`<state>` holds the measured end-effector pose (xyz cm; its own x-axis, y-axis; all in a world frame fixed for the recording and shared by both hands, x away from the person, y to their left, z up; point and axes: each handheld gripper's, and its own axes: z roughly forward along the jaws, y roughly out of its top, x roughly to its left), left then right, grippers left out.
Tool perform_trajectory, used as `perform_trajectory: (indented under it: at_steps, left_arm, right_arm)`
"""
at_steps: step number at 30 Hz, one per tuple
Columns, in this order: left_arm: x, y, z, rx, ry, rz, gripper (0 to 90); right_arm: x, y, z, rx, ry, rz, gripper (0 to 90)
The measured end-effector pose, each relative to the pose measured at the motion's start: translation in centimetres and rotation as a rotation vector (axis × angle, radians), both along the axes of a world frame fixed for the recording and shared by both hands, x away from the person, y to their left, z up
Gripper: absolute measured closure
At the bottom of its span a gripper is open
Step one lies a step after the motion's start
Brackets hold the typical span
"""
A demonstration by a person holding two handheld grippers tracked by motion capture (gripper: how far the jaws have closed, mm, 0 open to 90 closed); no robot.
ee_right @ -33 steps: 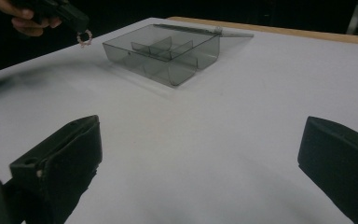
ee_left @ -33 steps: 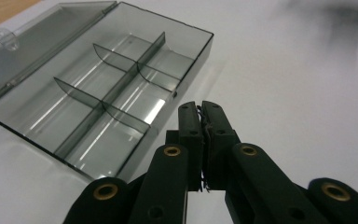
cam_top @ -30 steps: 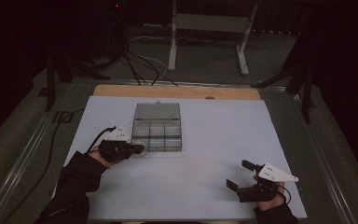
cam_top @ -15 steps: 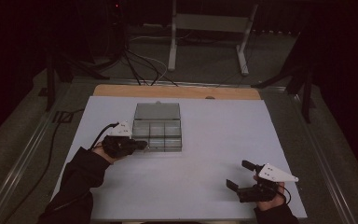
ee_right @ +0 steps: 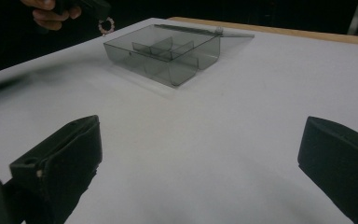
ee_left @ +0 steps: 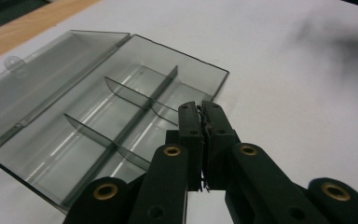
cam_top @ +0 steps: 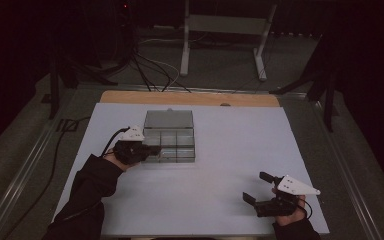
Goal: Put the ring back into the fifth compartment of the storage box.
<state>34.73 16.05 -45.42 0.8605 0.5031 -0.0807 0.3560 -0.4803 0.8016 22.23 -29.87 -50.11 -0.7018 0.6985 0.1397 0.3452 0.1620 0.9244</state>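
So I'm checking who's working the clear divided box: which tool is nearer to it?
Left. The left tool, jaws shut, is at the clear divided box's near left edge. The right tool, jaws open, sits well away near the table's front right.

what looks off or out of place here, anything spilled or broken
Nothing stands out. The clear compartment box sits flat on the white table with its lid folded open and its compartments bare. The left tongs are shut beside it; the right tongs are open, away from it.

The open divided box (ee_left: 107, 126) lies under and left of the left gripper's (ee_left: 200, 112) jaws — well ahead of the right gripper's (ee_right: 200, 163).
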Motion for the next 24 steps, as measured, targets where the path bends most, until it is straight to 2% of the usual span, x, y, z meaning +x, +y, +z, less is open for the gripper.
perform_trajectory:
  at_steps: [13, 24]
  left_arm:
    - [1.1, -0.3, -0.3, -0.034, 0.002, 0.037, 89.7]
    - [2.2, -1.4, -1.4, -0.028, 0.015, 0.041, 89.7]
  right_arm:
    - [0.0, 0.0, 0.0, 0.002, -0.001, 0.001, 0.0]
    - [0.0, 0.0, 0.0, 0.001, 0.000, 0.000, 0.0]
